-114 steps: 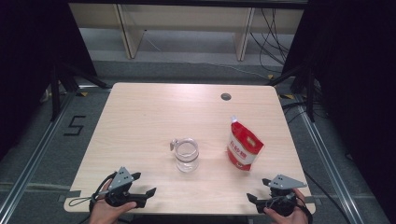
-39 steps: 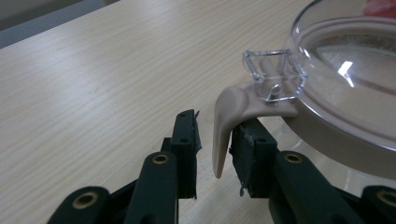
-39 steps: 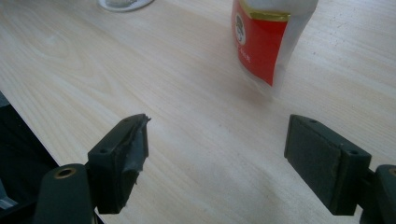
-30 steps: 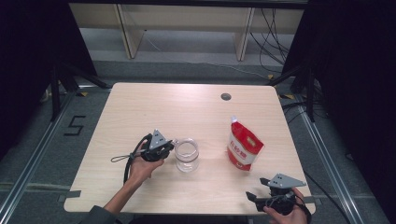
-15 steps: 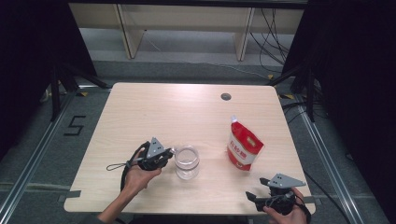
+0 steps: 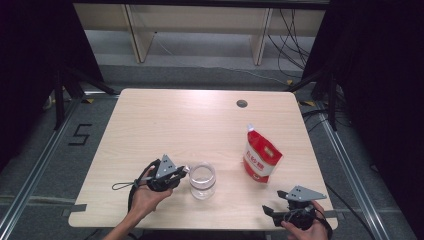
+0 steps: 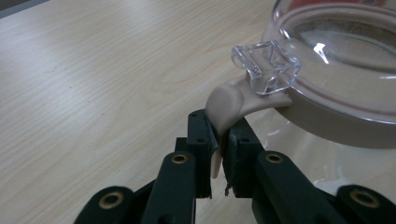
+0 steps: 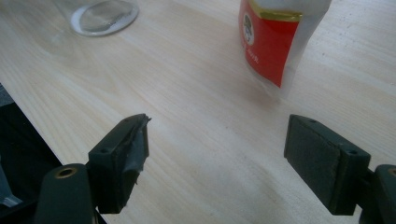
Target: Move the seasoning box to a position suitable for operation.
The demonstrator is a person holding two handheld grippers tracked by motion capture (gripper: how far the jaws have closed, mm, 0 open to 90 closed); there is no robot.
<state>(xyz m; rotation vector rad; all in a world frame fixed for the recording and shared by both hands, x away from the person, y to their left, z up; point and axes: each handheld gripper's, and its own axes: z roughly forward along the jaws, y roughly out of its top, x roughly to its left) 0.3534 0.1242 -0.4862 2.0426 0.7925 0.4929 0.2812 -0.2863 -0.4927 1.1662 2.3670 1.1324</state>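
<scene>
Pinching a beige rubbery tab (image 7: pixel 229 105) between its two black pads, the left gripper (image 7: pixel 218 156) is nearly closed — only the thin flap of that tab keeps the jaws apart. The tab curves up from the pads to the beige seal band under the rim of the clear glass jar (image 7: pixel 336 70), right below a small transparent plastic clasp (image 7: pixel 266 63) on the jar's lid. In the high view the left gripper (image 6: pixel 179 173) lies low over the pale wooden table (image 6: pixel 170 125), its tips touching the left side of the jar (image 6: pixel 202 180), which stands near the table's front edge, a little left of centre.

The right gripper (image 8: pixel 217 154) is spread wide with nothing between its pads — bare wood lies under them. It sits at the table's front right corner (image 6: pixel 272 210), well apart from the jar. Ahead of it stands a red and white stand-up pouch with a gold band (image 8: pixel 275 37), upright and to the right of the jar (image 6: pixel 261 157). A small dark round grommet hole (image 6: pixel 242 103) marks the far side of the table.
</scene>
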